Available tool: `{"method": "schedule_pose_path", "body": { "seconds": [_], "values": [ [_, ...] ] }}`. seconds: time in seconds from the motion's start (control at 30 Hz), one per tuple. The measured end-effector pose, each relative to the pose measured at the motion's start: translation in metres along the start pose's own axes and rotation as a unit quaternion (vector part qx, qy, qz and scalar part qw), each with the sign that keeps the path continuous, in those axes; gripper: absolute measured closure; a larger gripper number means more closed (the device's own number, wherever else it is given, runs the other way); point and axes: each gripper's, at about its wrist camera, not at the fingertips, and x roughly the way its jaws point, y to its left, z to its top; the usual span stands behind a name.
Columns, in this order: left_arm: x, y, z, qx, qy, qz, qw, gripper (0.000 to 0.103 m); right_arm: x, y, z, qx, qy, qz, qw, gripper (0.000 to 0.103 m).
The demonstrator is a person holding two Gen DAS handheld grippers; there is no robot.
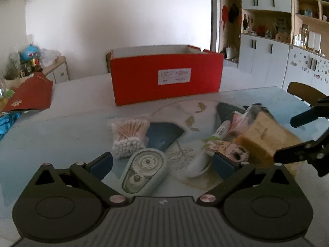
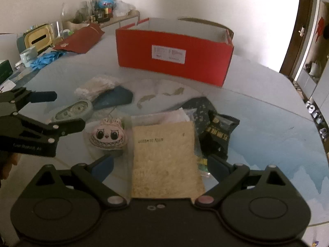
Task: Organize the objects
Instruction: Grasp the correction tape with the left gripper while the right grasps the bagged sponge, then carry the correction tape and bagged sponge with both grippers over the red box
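Observation:
An open red cardboard box point(image 1: 166, 76) point(image 2: 174, 51) stands at the far side of the table. My left gripper point(image 1: 162, 165) point(image 2: 59, 111) is open, hovering over a pale green correction-tape dispenser point(image 1: 144, 170) point(image 2: 74, 111), with a bag of cotton swabs point(image 1: 129, 138) just beyond it. My right gripper point(image 2: 160, 166) point(image 1: 296, 136) is open, its fingers on either side of a tan packet point(image 2: 166, 156) point(image 1: 265, 140) without pressing it. A plush face toy point(image 2: 107, 135) point(image 1: 226, 150) lies between the two grippers. A black snack packet point(image 2: 220, 131) sits right of the tan one.
A dark blue pouch point(image 1: 164, 135) lies beside the swabs. A red paper bag point(image 2: 82, 39), blue gloves point(image 2: 45, 59), a mug point(image 2: 28, 56) and a tissue box point(image 2: 39, 38) crowd the table's left end. A chair back point(image 1: 304, 94) stands at the right.

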Motion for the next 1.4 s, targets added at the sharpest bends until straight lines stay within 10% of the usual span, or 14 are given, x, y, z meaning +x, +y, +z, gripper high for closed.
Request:
{"method": "schedule_pose_path", "body": {
  "seconds": [0.97, 1.3, 1.4],
  "values": [
    [0.037, 0.03, -0.001, -0.01, 0.063, -0.039, 0.9972, 0.002, 0.037, -0.007, 0.0, 0.011, 0.035, 0.006, 0.999, 0.009],
    [0.034, 0.022, 0.003, 0.014, 0.058, -0.028, 0.9978, 0.05, 0.038, -0.001, 0.0, 0.005, 0.035, 0.003, 0.999, 0.027],
    [0.035, 0.021, 0.005, 0.011, 0.061, -0.024, 0.9978, 0.05, 0.035, 0.0, 0.0, 0.006, 0.032, 0.006, 0.999, 0.029]
  ]
}}
